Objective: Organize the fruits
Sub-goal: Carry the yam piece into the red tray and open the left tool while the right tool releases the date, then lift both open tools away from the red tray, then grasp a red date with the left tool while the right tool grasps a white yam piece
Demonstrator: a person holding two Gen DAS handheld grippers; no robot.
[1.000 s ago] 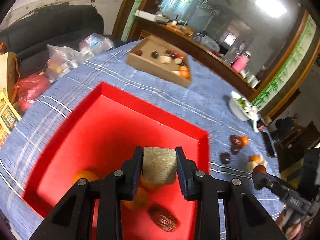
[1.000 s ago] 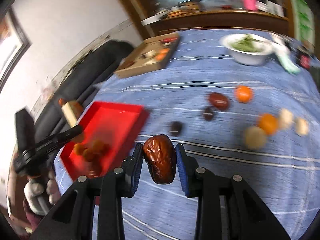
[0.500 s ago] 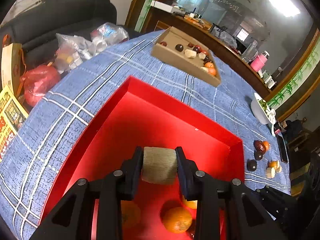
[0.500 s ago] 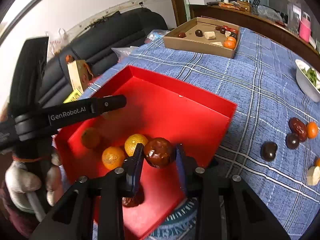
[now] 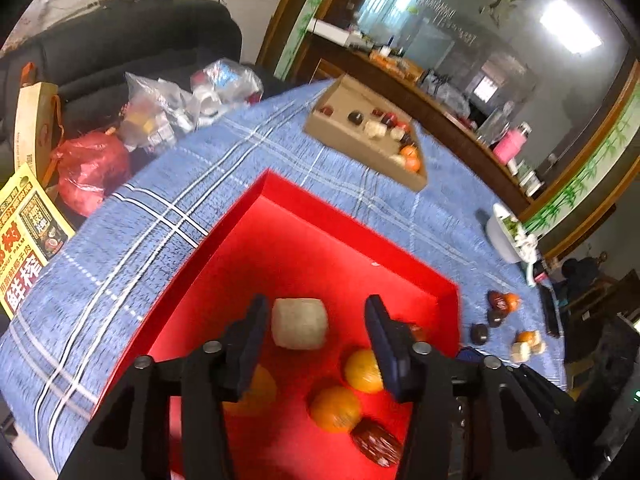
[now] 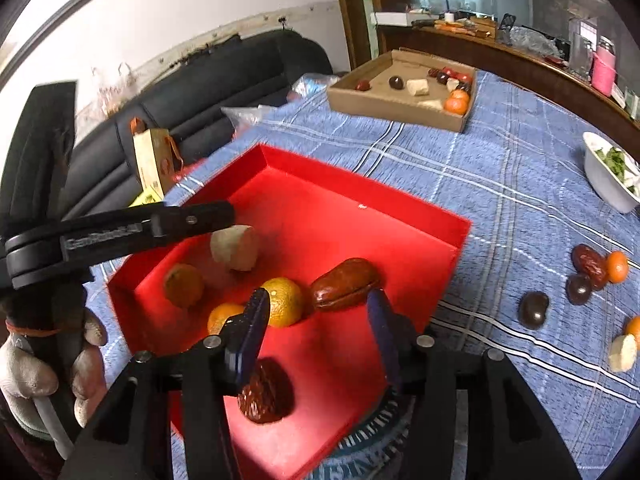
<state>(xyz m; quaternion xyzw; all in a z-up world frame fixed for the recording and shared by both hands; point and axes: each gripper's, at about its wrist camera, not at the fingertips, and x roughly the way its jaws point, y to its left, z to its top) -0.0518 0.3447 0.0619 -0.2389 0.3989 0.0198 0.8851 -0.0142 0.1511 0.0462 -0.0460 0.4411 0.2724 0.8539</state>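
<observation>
1. Left gripper (image 5: 316,332) opening over the red tray (image 5: 360,236); pale chunk (image 5: 299,328) between its jaws, pads clear of it.
2. Right gripper (image 6: 318,320) opening; brown date (image 6: 346,284) loose between its jaws, above the tray floor.

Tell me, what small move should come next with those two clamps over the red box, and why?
Probably lift both clear of the red tray. The left hand-held gripper is opening, pads off the pale chunk; the right hand-held gripper is opening, and the brown date looks free. More fruit waits on the blue cloth, like the dark date.
</observation>
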